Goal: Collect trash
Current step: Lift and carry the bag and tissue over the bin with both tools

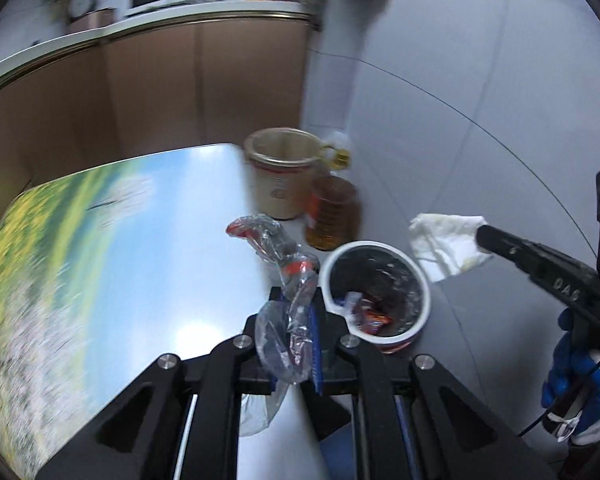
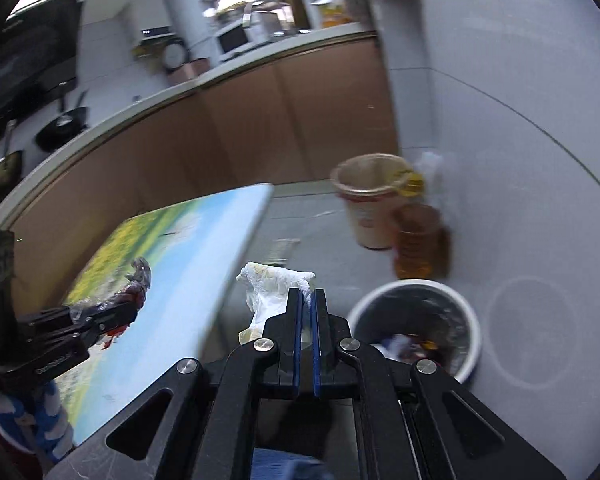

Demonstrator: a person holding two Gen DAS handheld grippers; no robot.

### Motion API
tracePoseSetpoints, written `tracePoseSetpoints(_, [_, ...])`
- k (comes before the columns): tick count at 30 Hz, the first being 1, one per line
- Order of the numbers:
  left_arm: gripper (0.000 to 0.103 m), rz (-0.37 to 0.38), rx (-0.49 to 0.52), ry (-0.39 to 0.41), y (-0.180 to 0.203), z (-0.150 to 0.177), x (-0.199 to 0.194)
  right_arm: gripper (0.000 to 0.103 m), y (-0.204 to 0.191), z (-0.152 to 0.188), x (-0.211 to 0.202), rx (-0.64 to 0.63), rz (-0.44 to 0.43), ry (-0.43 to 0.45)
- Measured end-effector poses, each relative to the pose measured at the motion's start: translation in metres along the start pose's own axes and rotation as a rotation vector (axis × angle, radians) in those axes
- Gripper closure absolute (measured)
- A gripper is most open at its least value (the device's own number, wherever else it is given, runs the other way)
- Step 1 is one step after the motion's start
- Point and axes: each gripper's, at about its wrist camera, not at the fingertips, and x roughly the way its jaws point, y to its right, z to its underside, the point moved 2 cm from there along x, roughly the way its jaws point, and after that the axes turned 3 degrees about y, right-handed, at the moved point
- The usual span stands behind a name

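Observation:
My left gripper [image 1: 296,300] is shut on a clear plastic wrapper with red print [image 1: 276,248], held over the table's edge beside a white trash bin [image 1: 420,280] on the floor. The bin holds several wrappers. My right gripper [image 2: 309,296] is shut on a crumpled white tissue [image 2: 272,284], held above the floor left of the bin [image 2: 470,316]. The right gripper with the tissue [image 1: 448,240] also shows in the left wrist view, right of the bin. The left gripper with the wrapper [image 2: 132,296] shows in the right wrist view over the table.
A table with a landscape-print top [image 1: 140,240] fills the left. A beige paper cup [image 1: 280,176] and an amber bottle [image 1: 332,212] stand on the floor beyond the bin, by the white tiled wall. Brown kitchen cabinets [image 1: 160,88] run behind.

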Motion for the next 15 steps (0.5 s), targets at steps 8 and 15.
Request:
tracePoseSetpoints(8, [0.092, 0.08, 0.085, -0.091, 0.062, -0.026, 0.085, 0.099, 0.063, 0.003, 0.03, 0.048, 0.144, -0.024])
tracePoseSetpoints(15, [0.09, 0.117, 0.1, -0.158, 0.097, -0.038, 0.154, 0.097, 0.096, 0.004, 0.071, 0.071, 0.225, -0.069])
